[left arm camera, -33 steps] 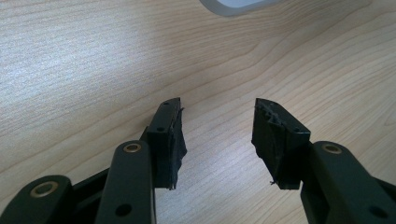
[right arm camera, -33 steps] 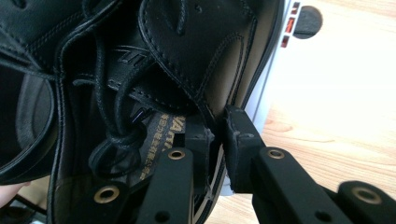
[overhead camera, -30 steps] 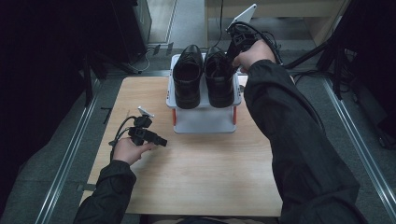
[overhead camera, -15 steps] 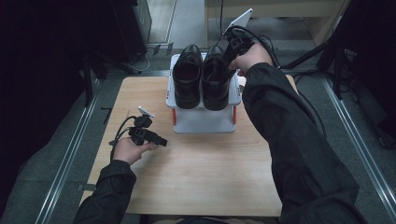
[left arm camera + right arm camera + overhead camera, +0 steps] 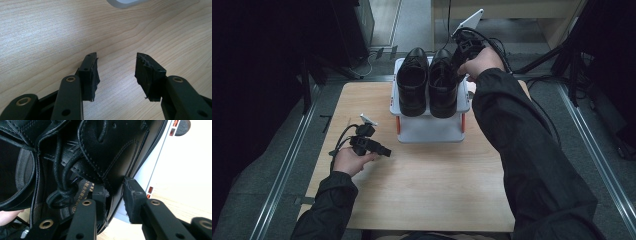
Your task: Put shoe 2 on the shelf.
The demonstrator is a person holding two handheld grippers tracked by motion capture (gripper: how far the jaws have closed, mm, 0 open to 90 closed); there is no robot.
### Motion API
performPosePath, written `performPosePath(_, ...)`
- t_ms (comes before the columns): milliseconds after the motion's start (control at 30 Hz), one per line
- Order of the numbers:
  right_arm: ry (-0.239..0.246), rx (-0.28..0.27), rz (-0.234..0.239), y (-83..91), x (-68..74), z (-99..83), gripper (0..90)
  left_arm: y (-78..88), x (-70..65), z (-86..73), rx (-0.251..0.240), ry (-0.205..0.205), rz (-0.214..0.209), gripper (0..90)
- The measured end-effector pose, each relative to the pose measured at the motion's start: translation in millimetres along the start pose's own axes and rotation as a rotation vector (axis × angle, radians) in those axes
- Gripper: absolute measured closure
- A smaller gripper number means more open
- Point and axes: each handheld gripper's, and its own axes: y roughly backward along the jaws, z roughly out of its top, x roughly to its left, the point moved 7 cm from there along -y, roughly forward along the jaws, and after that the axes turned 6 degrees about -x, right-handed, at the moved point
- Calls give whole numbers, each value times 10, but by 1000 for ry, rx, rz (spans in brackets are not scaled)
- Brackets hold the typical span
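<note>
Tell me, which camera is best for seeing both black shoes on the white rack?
The high view: both shoes, the left shoe and right shoe, sit side by side on the white rack. The right gripper view shows a close-up of one shoe's side and laces. The left gripper view shows a corner of the rack.

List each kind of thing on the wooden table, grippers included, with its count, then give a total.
Black shoes: 2, left shoe, right shoe
White rack: 1
Grippers: 2, left gripper, right gripper
Total: 5
</note>
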Motion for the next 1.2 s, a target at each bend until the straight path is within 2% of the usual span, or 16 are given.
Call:
performPosePath(167,17,-11,7,27,-14,3,675,1,9,3,5,-1,0,523)
performPosePath(333,42,-45,23,111,-26,20,645,1,20,3,2,0,6,520)
performPosePath(433,44,-59,45,179,-27,15,632,7,25,0,2,0,9,517)
performPosePath(600,82,-114,58,328,-65,17,609,6,22,0,-4,-2,10,514)
performPosePath(667,87,-124,68,393,-102,0,605,6,21,2,-3,-1,10,513)
performPosePath(800,101,-129,53,469,-238,-50,595,-1,24,1,0,-2,9,510)
performPosePath(933,133,-143,53,457,-373,-115,573,3,29,2,1,1,9,509)
performPosePath(1200,151,-137,77,237,-585,-338,550,4,30,1,4,1,8,506)
